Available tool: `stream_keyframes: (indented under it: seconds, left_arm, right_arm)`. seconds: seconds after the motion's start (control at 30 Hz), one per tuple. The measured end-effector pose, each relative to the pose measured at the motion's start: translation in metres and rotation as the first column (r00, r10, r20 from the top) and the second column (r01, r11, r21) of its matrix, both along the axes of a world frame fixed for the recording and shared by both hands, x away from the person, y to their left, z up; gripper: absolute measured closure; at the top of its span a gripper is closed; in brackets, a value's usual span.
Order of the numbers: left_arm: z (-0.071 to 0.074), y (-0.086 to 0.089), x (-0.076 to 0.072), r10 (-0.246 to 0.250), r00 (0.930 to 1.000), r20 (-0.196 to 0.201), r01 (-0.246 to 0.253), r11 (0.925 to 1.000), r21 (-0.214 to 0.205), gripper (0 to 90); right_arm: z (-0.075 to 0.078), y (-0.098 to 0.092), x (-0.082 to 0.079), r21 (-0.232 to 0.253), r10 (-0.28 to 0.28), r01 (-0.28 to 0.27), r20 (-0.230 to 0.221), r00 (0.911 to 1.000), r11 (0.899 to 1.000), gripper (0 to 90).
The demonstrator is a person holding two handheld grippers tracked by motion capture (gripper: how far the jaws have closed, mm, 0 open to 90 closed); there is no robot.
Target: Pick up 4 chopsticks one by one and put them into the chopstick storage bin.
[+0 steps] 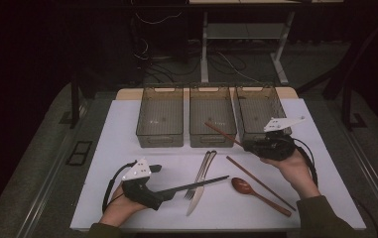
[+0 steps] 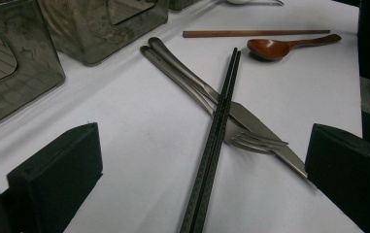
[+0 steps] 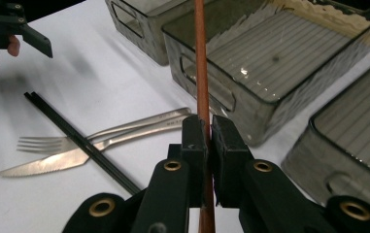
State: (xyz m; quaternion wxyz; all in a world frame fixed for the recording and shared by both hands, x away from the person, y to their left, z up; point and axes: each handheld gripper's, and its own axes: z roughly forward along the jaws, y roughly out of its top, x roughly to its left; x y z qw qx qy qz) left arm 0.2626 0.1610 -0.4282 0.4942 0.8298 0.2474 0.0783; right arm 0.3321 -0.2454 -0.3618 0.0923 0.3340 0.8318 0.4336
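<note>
My right gripper (image 1: 256, 145) (image 3: 203, 128) is shut on a brown chopstick (image 1: 221, 133) (image 3: 201, 58), held above the mat; its far end reaches over the front of the middle bin (image 1: 211, 140). A second brown chopstick (image 1: 258, 181) (image 2: 255, 33) lies on the mat beside a wooden spoon (image 1: 243, 187) (image 2: 275, 47). A pair of black chopsticks (image 1: 196, 185) (image 2: 216, 121) lies across a fork (image 1: 202, 171) (image 2: 258, 141) and a knife (image 1: 196, 198) (image 2: 265, 133). My left gripper (image 1: 160, 182) (image 2: 202, 138) rests low at the near left, jaws wide open on either side of the black chopsticks' near end, not touching them.
Three see-through grey bins stand in a row at the back of the white mat (image 1: 107, 148): left bin (image 1: 159, 140), middle bin, right bin (image 1: 246, 135). All look empty. The mat's front edge is close to both hands. Table legs and cables lie beyond.
</note>
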Motion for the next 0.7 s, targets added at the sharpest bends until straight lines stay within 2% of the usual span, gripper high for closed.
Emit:
stream_keyframes:
  seconds: [0.27,0.47,0.7]
  left_arm:
    - [0.0,0.0,0.0,0.002,1.0,-0.001,-0.002,1.0,0.0,0.0]
    - [0.0,0.0,0.0,0.001,1.0,0.0,-0.001,1.0,-0.001,0.0]
    - [0.0,0.0,0.0,0.001,1.0,0.0,-0.001,1.0,0.003,0.0]
  right_arm:
    - [0.006,0.021,0.013,0.004,0.009,-0.009,0.013,0.9999,1.0,84.2]
    - [0.008,0.038,0.026,0.014,0.008,-0.008,0.006,0.9999,1.0,84.2]
    - [0.011,0.058,0.042,0.003,0.002,-0.002,-0.009,1.0,1.0,84.2]
